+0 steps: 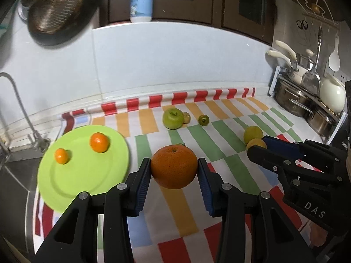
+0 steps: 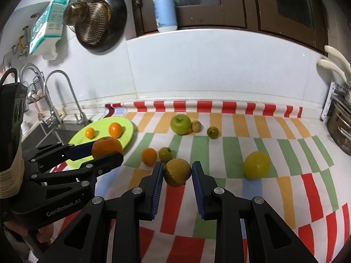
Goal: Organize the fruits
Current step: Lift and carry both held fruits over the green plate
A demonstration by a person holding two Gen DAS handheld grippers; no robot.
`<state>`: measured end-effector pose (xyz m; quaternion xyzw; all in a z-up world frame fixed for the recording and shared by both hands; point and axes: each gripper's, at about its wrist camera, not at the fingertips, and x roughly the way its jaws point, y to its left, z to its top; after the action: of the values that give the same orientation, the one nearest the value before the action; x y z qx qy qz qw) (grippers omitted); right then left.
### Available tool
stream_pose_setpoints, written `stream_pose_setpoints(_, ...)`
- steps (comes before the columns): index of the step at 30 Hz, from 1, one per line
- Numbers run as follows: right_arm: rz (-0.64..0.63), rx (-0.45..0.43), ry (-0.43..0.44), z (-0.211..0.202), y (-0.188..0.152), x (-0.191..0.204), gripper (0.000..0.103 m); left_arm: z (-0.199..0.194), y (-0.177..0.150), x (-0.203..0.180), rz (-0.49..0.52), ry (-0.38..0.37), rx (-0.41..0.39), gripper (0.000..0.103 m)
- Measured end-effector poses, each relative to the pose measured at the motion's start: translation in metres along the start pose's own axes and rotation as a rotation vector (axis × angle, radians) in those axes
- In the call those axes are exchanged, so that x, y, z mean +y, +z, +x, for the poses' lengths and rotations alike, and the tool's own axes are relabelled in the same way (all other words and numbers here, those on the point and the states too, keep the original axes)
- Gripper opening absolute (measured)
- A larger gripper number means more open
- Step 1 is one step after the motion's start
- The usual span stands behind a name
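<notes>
My left gripper (image 1: 174,162) is shut on a large orange (image 1: 174,168), held above the striped cloth just right of the lime-green plate (image 1: 87,175). Two small oranges (image 1: 99,142) (image 1: 62,156) lie on that plate. My right gripper (image 2: 178,166) is shut on a brownish-yellow round fruit (image 2: 177,172), also lifted off the cloth. On the cloth lie a green apple (image 2: 180,124), a small brown fruit (image 2: 196,126), a small green fruit (image 2: 213,132), a small orange (image 2: 149,156) beside another small green fruit (image 2: 165,154), and a yellow-green fruit (image 2: 256,164).
A sink with a faucet (image 2: 65,96) borders the plate on the left. Steel pots (image 1: 291,100) crowd the right end of the counter. A pan (image 2: 98,19) hangs on the wall, and a blue bottle (image 2: 164,8) stands on the ledge behind.
</notes>
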<state>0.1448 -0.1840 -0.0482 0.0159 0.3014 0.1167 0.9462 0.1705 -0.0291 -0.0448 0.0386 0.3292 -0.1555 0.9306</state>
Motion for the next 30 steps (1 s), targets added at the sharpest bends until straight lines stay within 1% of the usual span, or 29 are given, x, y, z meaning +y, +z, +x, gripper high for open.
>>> stream_pose_setpoints(6,-0.036,-0.038,0.018,-0.013,0.007,0.017,0.028,-0.024,-0.003,0.013,-0.031,0.036,-0.03,0.042)
stream_pose_setpoints(15,-0.08,-0.087,0.046,-0.026,0.015,0.045,0.028,-0.055,-0.007,0.03,-0.044,0.077,-0.076,0.042)
stream_pose_setpoints(22,-0.1,-0.113,0.069,-0.03,0.018,0.069,0.028,-0.072,-0.011,0.048,-0.053,0.099,-0.099,0.042)
stream_pose_setpoints(30,-0.117,-0.141,0.094,-0.027,0.025,0.099,0.028,-0.085,-0.014,0.077,-0.06,0.127,-0.117,0.042)
